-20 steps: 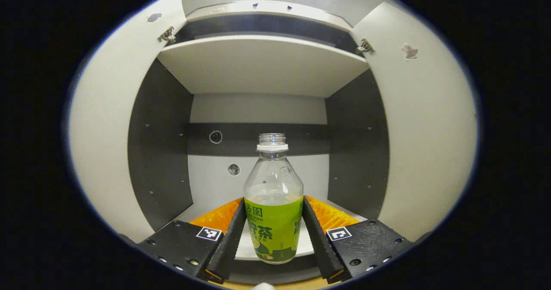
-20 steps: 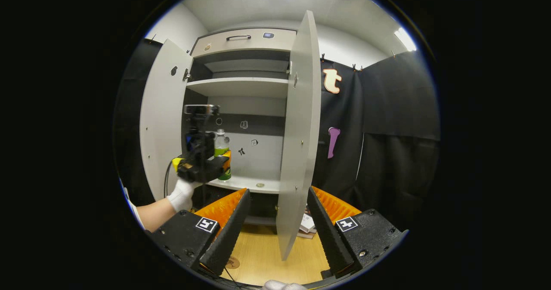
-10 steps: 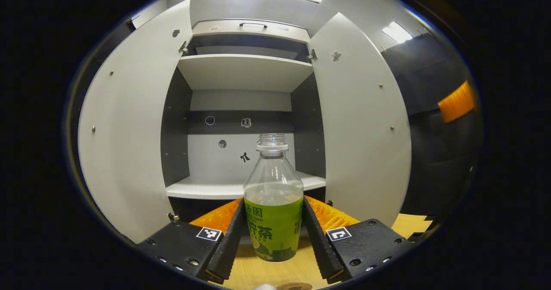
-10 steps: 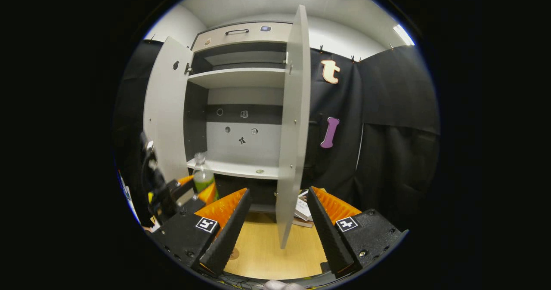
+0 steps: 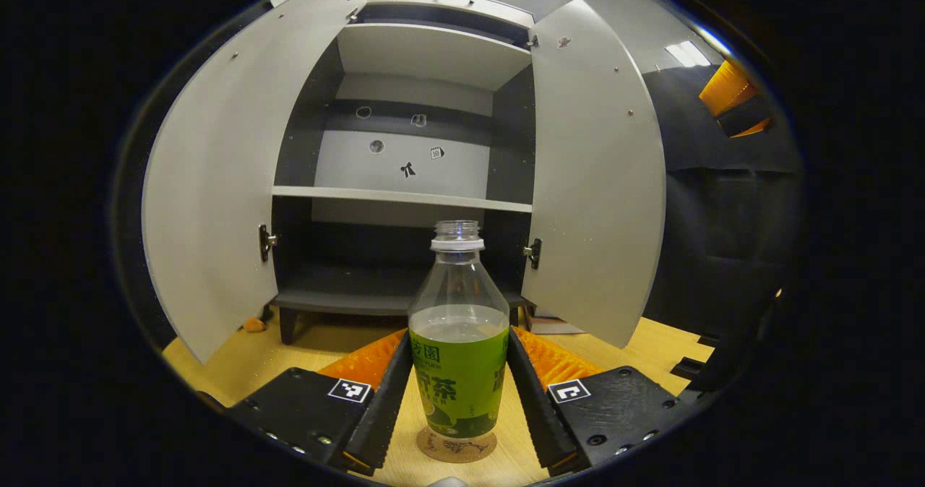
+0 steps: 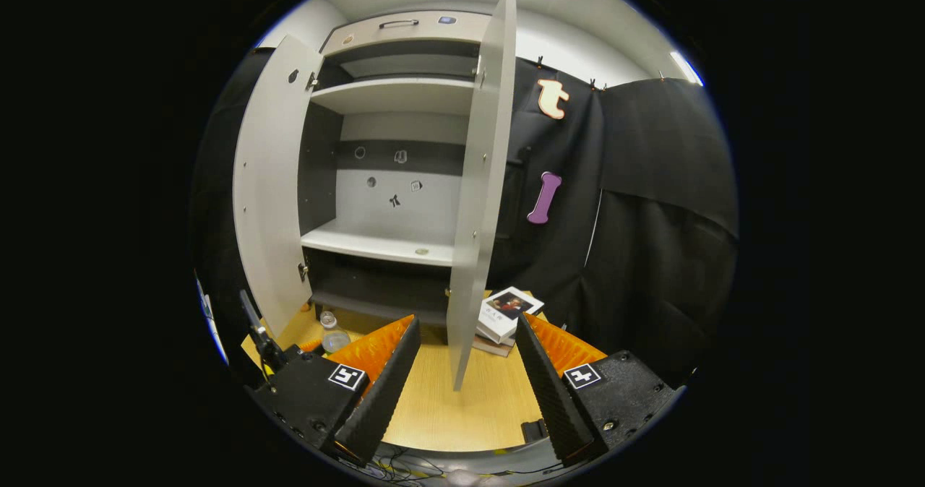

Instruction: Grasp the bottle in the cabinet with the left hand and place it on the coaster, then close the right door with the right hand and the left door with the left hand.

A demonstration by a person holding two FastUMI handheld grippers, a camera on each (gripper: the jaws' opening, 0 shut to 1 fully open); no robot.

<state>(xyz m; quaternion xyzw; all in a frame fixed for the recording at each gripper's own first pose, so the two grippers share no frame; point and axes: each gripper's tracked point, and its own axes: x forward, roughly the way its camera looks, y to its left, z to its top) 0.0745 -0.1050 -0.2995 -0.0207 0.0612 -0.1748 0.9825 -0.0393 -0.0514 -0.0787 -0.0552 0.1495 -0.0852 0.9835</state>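
One cabinet (image 5: 405, 198) stood with two doors swung open, the left door (image 5: 209, 183) and the right door (image 5: 600, 183). One bottle (image 5: 458, 342), clear and capless with a green label and some liquid, stood upright over the single round coaster (image 5: 455, 447), clamped between both fingers of the left gripper (image 5: 457, 393). The right gripper (image 6: 462, 378) was spread wide, holding nothing, before the right door's edge.

bottle (image 5: 458, 357) on coaster (image 5: 456, 446), cabinet (image 5: 405, 147) behind, left door (image 5: 217, 183) and right door (image 5: 596, 176) flanking
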